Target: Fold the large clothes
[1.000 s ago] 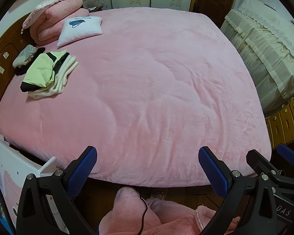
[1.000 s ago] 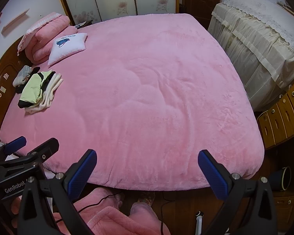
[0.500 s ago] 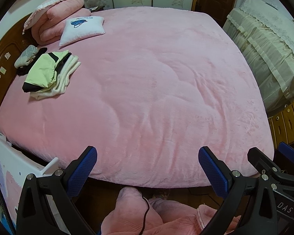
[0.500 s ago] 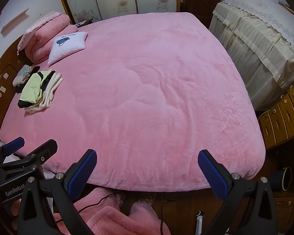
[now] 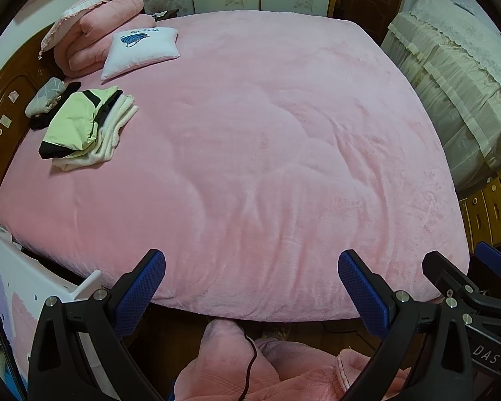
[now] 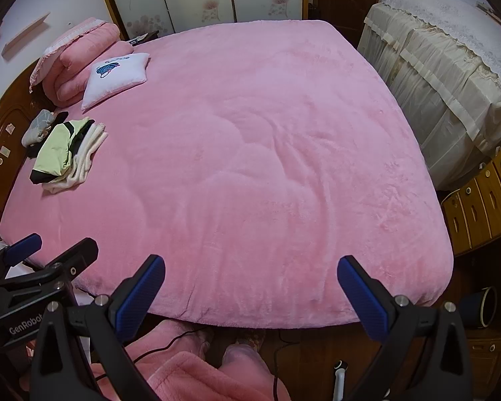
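Both the left gripper [image 5: 250, 287] and right gripper [image 6: 250, 289] hang wide open and empty, barely drifted, above the pink plush bedspread [image 5: 267, 150]; folded yellow-green garments [image 5: 80, 123] lie far off, untouched.

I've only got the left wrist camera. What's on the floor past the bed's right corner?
Observer: A dark blue round container sits there, beside the wooden drawers.
Operator: Is my right gripper open?
Observer: Yes. The right wrist view shows the right gripper with its fingers wide apart and nothing between them.
Operator: Anything on the floor below it?
Observer: A small white object on the wooden floor; too small to identify.
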